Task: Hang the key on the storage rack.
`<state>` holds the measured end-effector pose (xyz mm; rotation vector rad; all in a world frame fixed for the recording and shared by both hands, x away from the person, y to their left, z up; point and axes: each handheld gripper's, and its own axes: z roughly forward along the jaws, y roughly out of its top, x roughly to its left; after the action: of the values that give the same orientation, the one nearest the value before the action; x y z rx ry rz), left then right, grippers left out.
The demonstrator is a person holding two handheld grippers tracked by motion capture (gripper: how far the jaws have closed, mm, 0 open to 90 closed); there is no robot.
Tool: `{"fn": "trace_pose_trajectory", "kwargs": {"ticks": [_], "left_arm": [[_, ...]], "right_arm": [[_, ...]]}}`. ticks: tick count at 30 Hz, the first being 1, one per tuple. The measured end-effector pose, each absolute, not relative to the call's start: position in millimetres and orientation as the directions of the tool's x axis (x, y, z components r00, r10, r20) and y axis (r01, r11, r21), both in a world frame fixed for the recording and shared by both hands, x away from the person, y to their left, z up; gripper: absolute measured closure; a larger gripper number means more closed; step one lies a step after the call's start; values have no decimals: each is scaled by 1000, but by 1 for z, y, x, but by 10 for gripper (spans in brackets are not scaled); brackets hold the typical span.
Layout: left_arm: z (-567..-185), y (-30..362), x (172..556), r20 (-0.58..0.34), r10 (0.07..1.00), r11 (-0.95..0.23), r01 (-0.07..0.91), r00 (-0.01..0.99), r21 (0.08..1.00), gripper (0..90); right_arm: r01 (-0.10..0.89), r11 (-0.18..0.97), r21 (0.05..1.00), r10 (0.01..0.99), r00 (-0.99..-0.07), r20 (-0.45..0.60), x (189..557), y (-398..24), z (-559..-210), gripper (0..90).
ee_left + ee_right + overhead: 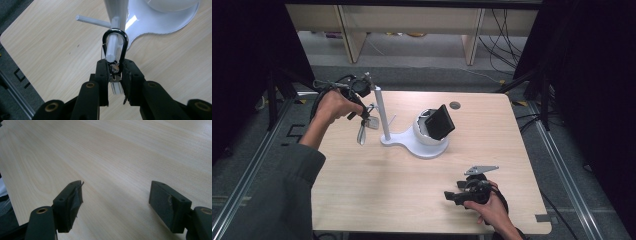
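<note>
Glossy black metal carabiner (115, 47), smooth white plastic stand (160, 22) (shiny base), matt pale wood table (57, 45)

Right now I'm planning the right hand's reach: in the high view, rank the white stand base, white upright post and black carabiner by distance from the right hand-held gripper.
1. White stand base, table centre.
2. White upright post, further left.
3. Black carabiner, far left, in the left hand-held gripper.

Right hand-held gripper: front right.

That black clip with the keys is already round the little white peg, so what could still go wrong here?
The carabiner is looped over the peg near its free tip, so it might slide off if the left tongs let go too soon. The stand looks light; pulling sideways on the peg could shift or tip it. The dangling keys may swing against the upright post.
</note>
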<state>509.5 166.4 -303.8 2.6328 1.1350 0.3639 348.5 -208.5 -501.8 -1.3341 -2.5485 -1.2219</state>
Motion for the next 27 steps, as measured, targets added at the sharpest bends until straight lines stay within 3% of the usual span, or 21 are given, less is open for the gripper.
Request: {"fn": "trace_pose_trajectory", "kwargs": {"ticks": [18,27], "left_arm": [[-304,182,494,87,746,-637,669,660,384,614],[-313,190,474,52,758,-606,672,651,425,438]], "right_arm": [[689,338,641,694,-642,325,350,-210,-502,280],[693,332,640,702,-634,324,350,-210,-501,280]]}}
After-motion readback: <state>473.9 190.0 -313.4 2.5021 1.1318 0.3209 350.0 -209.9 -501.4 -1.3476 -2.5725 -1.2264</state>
